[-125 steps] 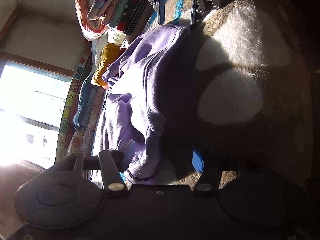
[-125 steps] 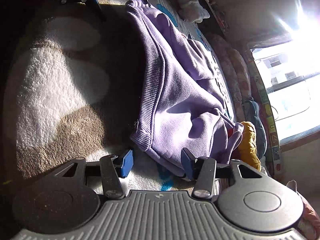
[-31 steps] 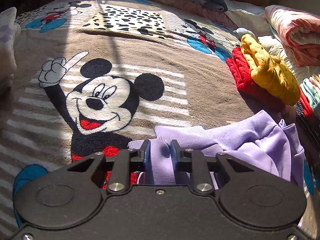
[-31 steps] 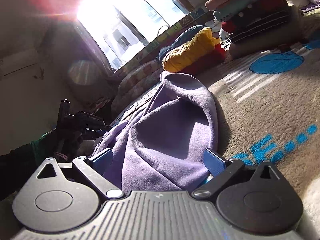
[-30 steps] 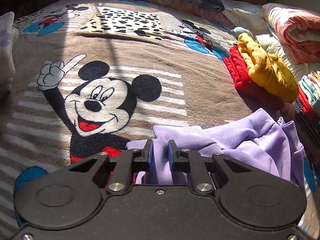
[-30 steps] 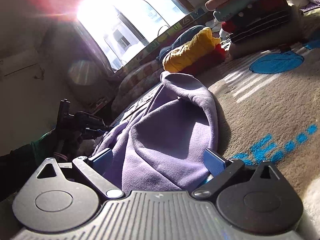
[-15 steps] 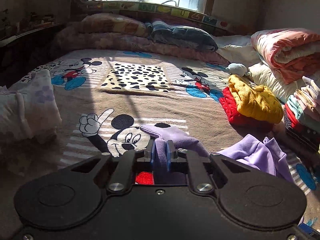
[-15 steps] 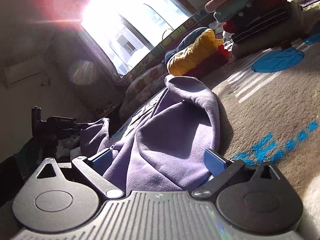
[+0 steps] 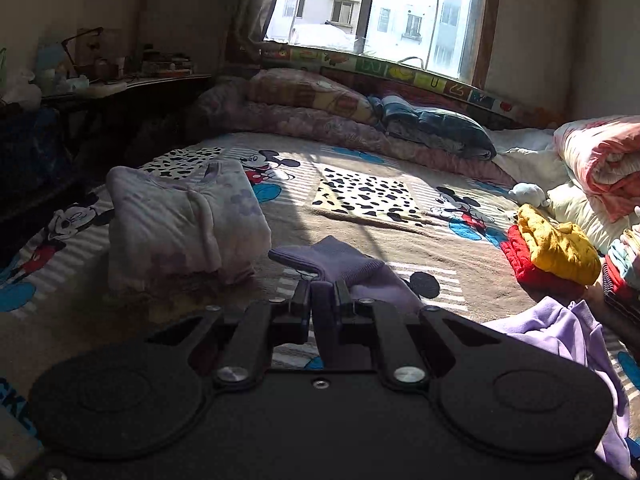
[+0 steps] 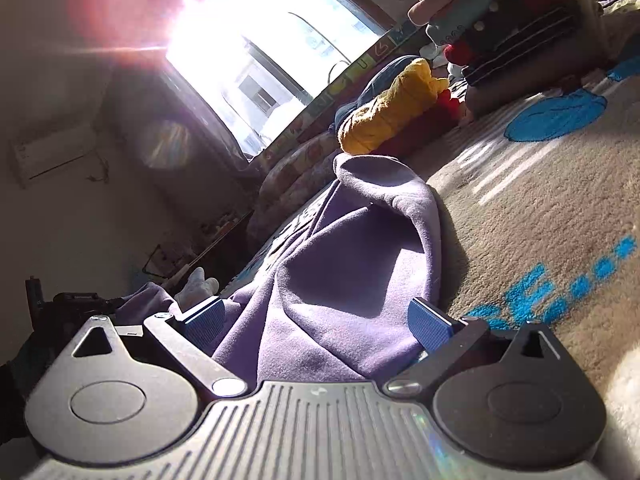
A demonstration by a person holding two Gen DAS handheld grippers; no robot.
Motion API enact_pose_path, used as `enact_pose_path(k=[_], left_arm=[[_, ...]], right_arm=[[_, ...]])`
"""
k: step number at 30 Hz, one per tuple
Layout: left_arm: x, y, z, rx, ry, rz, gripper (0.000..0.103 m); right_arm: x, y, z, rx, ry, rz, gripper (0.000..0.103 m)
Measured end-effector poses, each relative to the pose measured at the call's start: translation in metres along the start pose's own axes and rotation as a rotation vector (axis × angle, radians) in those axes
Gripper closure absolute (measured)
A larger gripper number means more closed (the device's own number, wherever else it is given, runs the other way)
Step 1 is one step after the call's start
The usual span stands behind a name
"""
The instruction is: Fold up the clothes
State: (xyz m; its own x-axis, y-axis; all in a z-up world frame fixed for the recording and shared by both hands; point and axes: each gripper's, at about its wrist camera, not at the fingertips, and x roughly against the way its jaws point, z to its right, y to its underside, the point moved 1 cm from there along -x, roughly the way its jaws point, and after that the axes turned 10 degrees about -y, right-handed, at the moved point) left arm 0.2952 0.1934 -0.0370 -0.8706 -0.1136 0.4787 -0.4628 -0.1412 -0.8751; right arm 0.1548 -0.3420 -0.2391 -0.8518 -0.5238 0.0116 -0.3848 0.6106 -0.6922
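A lilac sweatshirt lies crumpled on the cartoon-mouse blanket. My left gripper is shut on the sweatshirt's ribbed cuff, holding the sleeve lifted above the bed; the rest of the garment trails off to the lower right. My right gripper stands open low over the blanket, its blue pads on either side of a fold of the sweatshirt body without pinching it. In the right wrist view the left gripper shows dark at the far left.
A folded pale floral garment sits left of the lifted sleeve. Yellow and red knits and a stack of folded clothes lie to the right. Rolled quilts and pillows line the window side; a cluttered desk stands at the left.
My left gripper, shut on the cuff, has risen and pulled the sleeve up and left; its view now takes in the window. The right gripper has hardly moved and stays open.
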Motion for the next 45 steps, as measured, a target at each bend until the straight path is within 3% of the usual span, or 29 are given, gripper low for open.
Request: enact_pose_path(k=[8,19,35,39,45], left_arm=[[0.014,0.025,-0.048,0.041,-0.078,-0.007,0.094],[0.003,0.067,-0.097,0.081,-0.163,-0.053,0.094],[-0.027,0.121,-0.129,0.128,-0.221,-0.144,0.093],[-0.032,0.132,-0.134,0.143,-0.230,-0.154,0.088],[-0.028,0.130,-0.160,0.350,-0.148,-0.198,0.077]], right_arm=[[0.000,0.000,0.000,-0.005,-0.001,-0.005,0.006],[-0.001,-0.001,0.001,-0.007,-0.001,-0.013,0.006],[-0.001,0.000,0.002,-0.013,-0.013,-0.013,0.005],[-0.001,0.000,0.002,-0.014,-0.014,-0.011,0.005],[-0.001,0.000,0.002,-0.014,-0.013,-0.013,0.005]])
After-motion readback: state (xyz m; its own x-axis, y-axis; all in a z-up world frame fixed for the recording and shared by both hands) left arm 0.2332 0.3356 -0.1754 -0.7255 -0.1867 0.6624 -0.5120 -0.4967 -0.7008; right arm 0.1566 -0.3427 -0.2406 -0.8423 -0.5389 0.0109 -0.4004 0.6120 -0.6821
